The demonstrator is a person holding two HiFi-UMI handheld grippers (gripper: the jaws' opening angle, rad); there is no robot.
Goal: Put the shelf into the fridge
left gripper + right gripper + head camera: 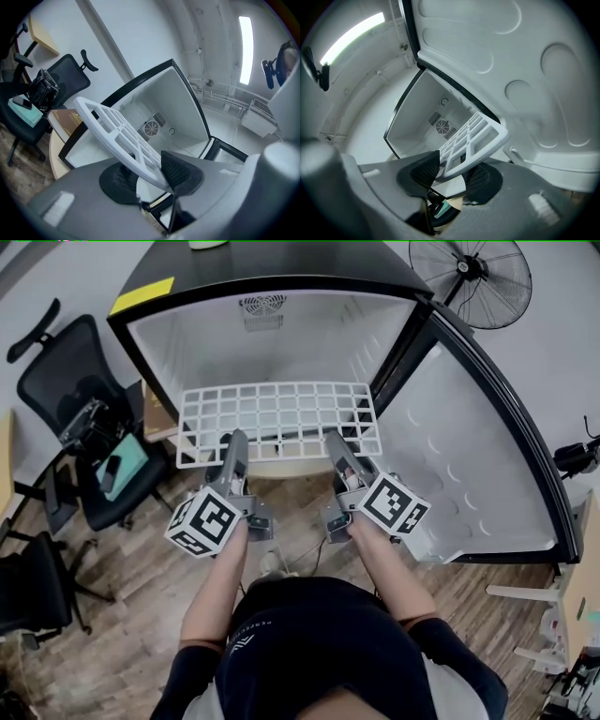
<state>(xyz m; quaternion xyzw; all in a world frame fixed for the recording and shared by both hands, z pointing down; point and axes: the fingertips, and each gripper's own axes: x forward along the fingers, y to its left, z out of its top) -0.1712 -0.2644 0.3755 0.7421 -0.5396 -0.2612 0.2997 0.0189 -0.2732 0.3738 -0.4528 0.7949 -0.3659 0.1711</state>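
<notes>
A white grid shelf (281,418) hangs level in front of the open mouth of a small fridge (272,334), its far edge at the opening. My left gripper (234,440) is shut on the shelf's near edge left of the middle. My right gripper (337,440) is shut on the same edge further right. In the left gripper view the shelf (117,131) runs slanted between the two black pads of the left gripper (145,176). In the right gripper view the shelf's corner (473,138) sits clamped in the right gripper (454,171). The fridge's white inside with its rear fan grille (442,126) holds nothing.
The fridge door (469,456) stands swung open at the right, close to my right gripper. Black office chairs (84,418) stand at the left, one with a teal object on its seat. A floor fan (469,277) is at the back right. A book (65,122) lies on a low table beside the fridge.
</notes>
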